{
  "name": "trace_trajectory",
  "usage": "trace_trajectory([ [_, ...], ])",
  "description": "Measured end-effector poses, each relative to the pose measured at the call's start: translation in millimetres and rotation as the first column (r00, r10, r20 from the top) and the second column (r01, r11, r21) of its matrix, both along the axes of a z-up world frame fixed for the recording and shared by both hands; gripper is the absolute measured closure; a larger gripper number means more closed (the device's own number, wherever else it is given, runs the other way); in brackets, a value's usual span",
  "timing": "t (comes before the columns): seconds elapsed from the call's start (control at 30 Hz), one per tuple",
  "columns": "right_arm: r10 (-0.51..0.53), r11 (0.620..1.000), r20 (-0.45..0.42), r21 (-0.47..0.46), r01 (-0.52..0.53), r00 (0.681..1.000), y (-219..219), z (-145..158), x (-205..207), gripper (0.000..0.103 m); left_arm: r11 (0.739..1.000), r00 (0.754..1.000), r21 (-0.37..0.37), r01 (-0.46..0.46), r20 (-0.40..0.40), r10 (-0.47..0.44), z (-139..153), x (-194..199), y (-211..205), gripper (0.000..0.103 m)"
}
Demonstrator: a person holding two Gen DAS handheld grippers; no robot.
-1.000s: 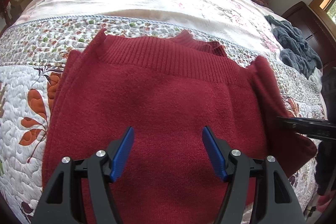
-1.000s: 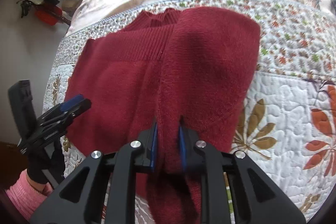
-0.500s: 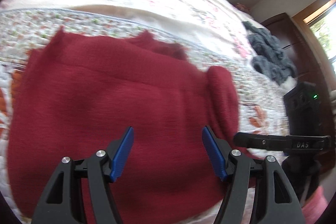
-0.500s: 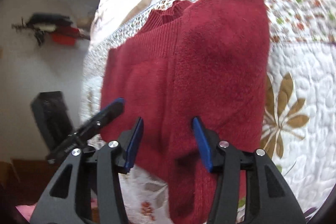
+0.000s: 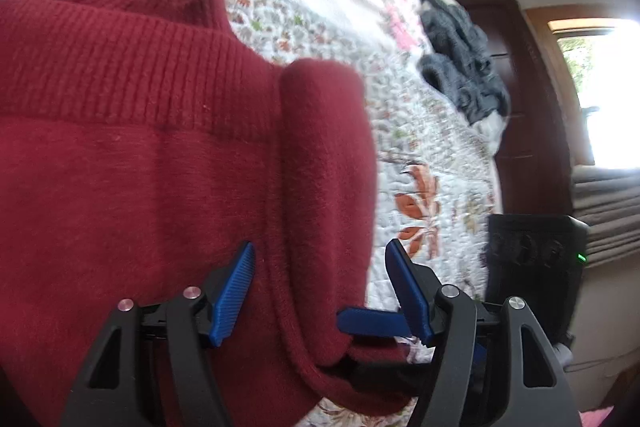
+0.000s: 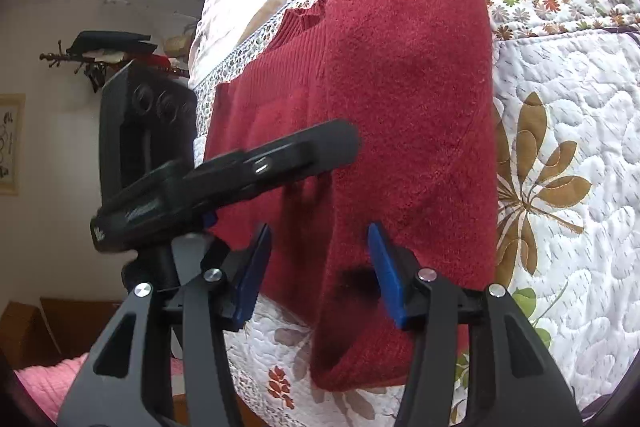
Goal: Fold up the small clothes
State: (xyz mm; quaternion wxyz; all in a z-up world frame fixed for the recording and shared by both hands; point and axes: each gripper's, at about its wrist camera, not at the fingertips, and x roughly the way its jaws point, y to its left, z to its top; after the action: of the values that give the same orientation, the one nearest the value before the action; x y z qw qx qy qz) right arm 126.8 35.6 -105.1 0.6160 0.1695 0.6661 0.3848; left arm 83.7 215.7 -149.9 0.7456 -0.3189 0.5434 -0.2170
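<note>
The red sweater (image 5: 132, 163) lies flat on the quilted bed (image 6: 568, 115), its ribbed band toward the far side. One side panel, probably a sleeve (image 6: 408, 99), is already turned in over the body and runs straight ahead of the right gripper (image 6: 320, 267), whose fingers stand wide apart with nothing between them; the near end of that panel sits just between and below them. The left gripper (image 5: 320, 291) is open wide too, empty, hovering over the same folded edge, with the sweater's main body off to the left of its fingers. The two tools are close together, the left one crossing in front of the right gripper's left finger.

So I'd say the first lengthwise fold on this side is down. The other side is out of view, so I cannot tell whether it is folded. The final crosswise fold looks undone. A grey garment (image 5: 460, 55) heaped beyond the fingers may wait its turn.
</note>
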Motion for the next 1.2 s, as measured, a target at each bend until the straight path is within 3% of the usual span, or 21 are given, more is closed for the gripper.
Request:
trace_trajectory([
  [0.1,0.010,1.000,0.012,0.001,-0.010,1.000,-4,0,-3,0.053,1.000,1.000,-0.010,-0.002,-0.011,0.002,-6,7,-3,0.037],
  [0.23,0.017,1.000,0.015,0.004,-0.017,1.000,-11,1,-7,0.053,1.000,1.000,-0.015,0.000,-0.013,0.000,-9,19,-10,0.051],
  [0.37,0.023,1.000,0.017,0.008,-0.024,1.000,-16,1,-8,0.053,1.000,1.000,-0.025,-0.004,-0.027,0.003,-16,25,-14,0.058],
  [0.53,0.012,1.000,0.015,0.027,-0.013,1.000,-26,2,-11,0.053,0.999,1.000,-0.036,-0.014,-0.003,0.014,-16,20,-11,0.085],
  [0.67,-0.006,0.999,0.024,0.041,0.005,1.000,-44,11,-15,0.045,0.999,0.998,-0.014,-0.029,0.047,0.029,-6,13,-8,0.087],
  [0.8,-0.055,0.996,0.028,0.070,0.053,0.998,-68,17,-15,0.045,0.999,0.995,-0.034,-0.043,0.083,0.046,4,6,1,0.087],
  [0.93,-0.173,0.981,-0.003,0.086,0.173,0.985,-102,15,-9,0.041,0.997,0.992,-0.044,-0.070,0.105,0.074,12,-2,14,0.087],
  [1.03,-0.217,0.975,-0.026,0.039,0.218,0.976,-115,4,-6,0.041,0.993,0.987,-0.066,-0.097,0.121,0.105,18,-13,28,0.088],
  [1.2,-0.183,0.983,-0.008,-0.020,0.182,0.983,-108,-7,-15,0.041,0.993,0.981,-0.035,-0.114,0.157,0.118,33,-31,51,0.088],
])
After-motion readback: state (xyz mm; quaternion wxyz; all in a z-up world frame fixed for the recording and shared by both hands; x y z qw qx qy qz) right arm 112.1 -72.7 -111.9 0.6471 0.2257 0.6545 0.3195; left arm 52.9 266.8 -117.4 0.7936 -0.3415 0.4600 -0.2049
